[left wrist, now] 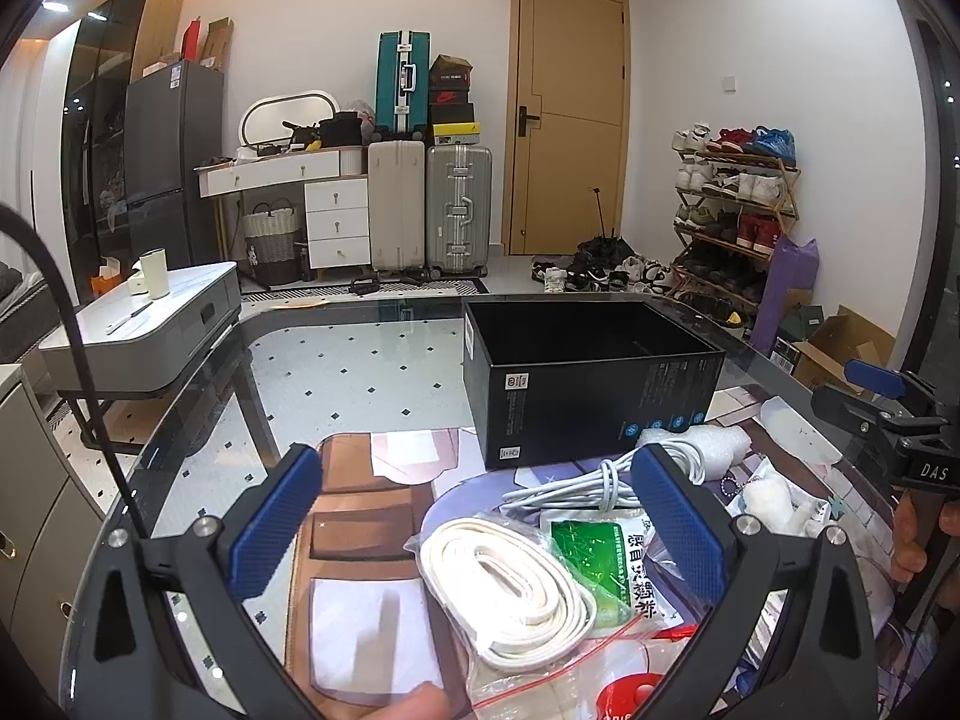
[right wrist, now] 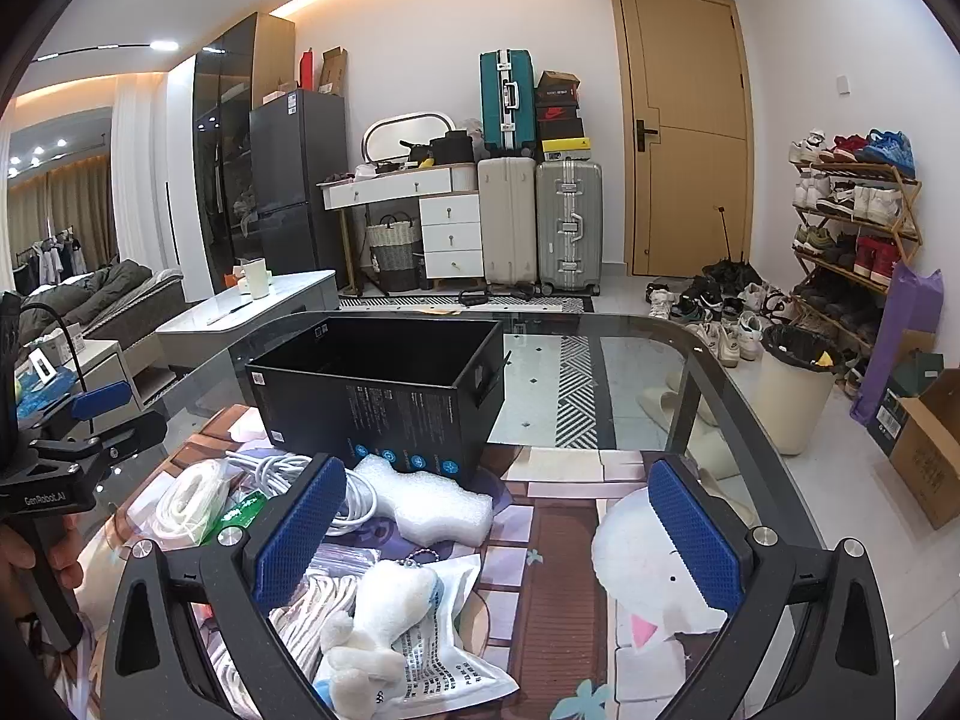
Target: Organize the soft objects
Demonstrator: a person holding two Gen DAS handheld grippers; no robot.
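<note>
A pile of soft things lies on a printed mat [left wrist: 360, 510] on the glass table. In the left wrist view my left gripper [left wrist: 477, 522] is open above a zip bag with a coiled white strap [left wrist: 504, 588] and a green-white sachet [left wrist: 606, 558]. A white cable [left wrist: 600, 474] and white foam [left wrist: 702, 438] lie beyond them. The open black box [left wrist: 588, 384] stands behind the pile. In the right wrist view my right gripper [right wrist: 498, 534] is open, its left pad over a white plush keychain [right wrist: 372, 630] on a printed white packet [right wrist: 444, 648]. The foam [right wrist: 426, 504] lies against the box [right wrist: 384, 384].
The glass table's curved rim [right wrist: 708, 378] runs close to the right. A waste bin [right wrist: 792, 384] and a cardboard box [right wrist: 924, 450] stand on the floor beyond it. A low white table [left wrist: 150, 318] is at the left, with suitcases [left wrist: 456, 210] and a shoe rack [left wrist: 732, 204] by the far wall.
</note>
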